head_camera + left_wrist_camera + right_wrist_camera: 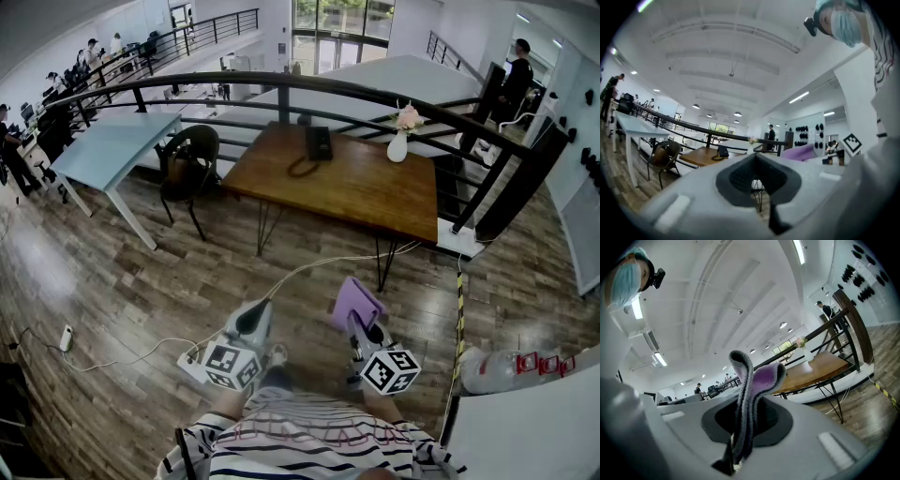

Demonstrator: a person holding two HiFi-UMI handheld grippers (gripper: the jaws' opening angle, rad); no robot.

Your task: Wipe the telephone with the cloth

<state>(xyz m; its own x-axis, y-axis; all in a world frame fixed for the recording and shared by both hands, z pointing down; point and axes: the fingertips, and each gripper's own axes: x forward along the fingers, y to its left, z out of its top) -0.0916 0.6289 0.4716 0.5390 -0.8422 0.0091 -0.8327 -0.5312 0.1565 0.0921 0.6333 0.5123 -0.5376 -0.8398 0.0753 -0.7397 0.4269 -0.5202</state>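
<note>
Your cloth [354,302]: soft, fuzzy purple fabric, matt. Table [366,187] at 12 o'clock: smooth brown wood, slight sheen. Telephone [319,142]: dark plastic. Floor [141,281]: faintly glossy wood planks.

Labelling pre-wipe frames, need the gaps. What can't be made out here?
- telephone: head view, too far and small; buttons and dirt unreadable.
- cloth: right gripper view, lower end hidden in the shut jaws of the right gripper.
- table: right gripper view, its left part hidden behind the cloth; no telephone shows there.
</note>
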